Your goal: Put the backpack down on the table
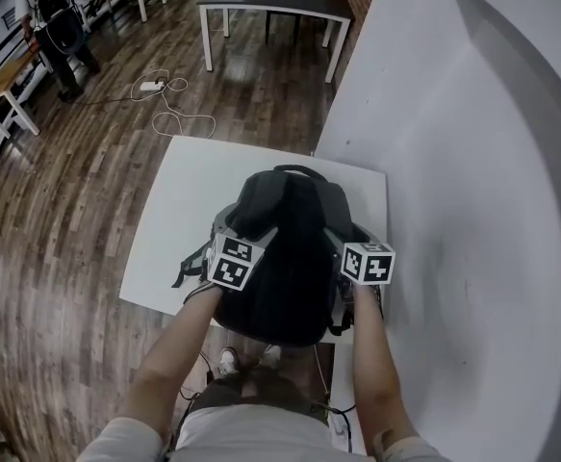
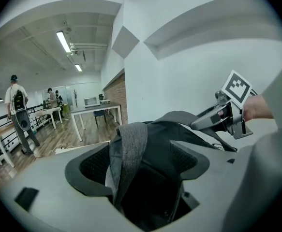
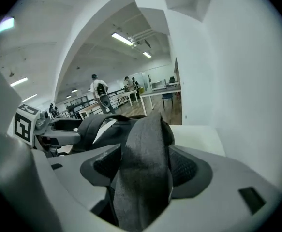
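1. Two grippers flank a black backpack [image 1: 285, 258] in the head view. The pack lies over the near edge of the white table [image 1: 189, 210], its top handle toward the table's far side and its bottom hanging past the near edge. I cannot tell whether it rests its weight on the table. The left gripper [image 1: 246, 246] is at the pack's left shoulder above the table's near edge, and the right gripper [image 1: 357, 256] is at the other shoulder near the table's right corner. Beyond the table's far edge a white cable [image 1: 179, 118] lies on the wooden floor [image 1: 68, 210].

2. One grey strap, the left shoulder strap [image 2: 126, 149], runs up between the jaws in the left gripper view. The left gripper [image 2: 143, 166] is clamped on it, both pads pressing the fabric. The backpack [image 2: 174, 129] bulges just behind, and the right gripper [image 2: 215, 119] shows past it. A sliver of the table [image 2: 80, 147] shows at the left.

3. One more strap, the right shoulder strap [image 3: 145, 173], fills the gap in the right gripper view. The right gripper [image 3: 148, 166] is closed tight on it. The backpack [image 3: 104, 124] lies over the table [image 3: 199, 135], with the left gripper [image 3: 63, 127] on its far side.
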Tool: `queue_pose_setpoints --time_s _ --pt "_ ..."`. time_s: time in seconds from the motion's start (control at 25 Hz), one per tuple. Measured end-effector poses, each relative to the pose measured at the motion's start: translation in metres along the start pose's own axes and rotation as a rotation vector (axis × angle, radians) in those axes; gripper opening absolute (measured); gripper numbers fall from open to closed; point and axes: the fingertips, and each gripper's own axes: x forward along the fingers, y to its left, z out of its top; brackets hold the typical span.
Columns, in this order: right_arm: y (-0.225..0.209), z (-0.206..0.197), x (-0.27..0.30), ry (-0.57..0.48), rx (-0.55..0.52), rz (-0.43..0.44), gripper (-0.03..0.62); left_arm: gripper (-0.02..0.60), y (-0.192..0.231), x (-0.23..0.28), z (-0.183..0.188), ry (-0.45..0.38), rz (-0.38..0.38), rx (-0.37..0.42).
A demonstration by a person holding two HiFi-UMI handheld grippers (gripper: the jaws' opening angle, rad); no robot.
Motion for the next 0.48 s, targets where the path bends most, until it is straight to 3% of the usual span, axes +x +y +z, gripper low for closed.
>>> queue_pose_setpoints --time_s 0.16,0.48 --pt "0.003 0.018 -0.020 -0.089 -0.015 0.002 0.273 0.393 -0.002 -0.002 -0.001 0.008 0.006 -0.006" --pt "0.000 0.010 -0.041 -0.071 -0.068 -0.030 0.272 0.391 -0.011 -0.014 0.003 0.001 0.024 -0.032"
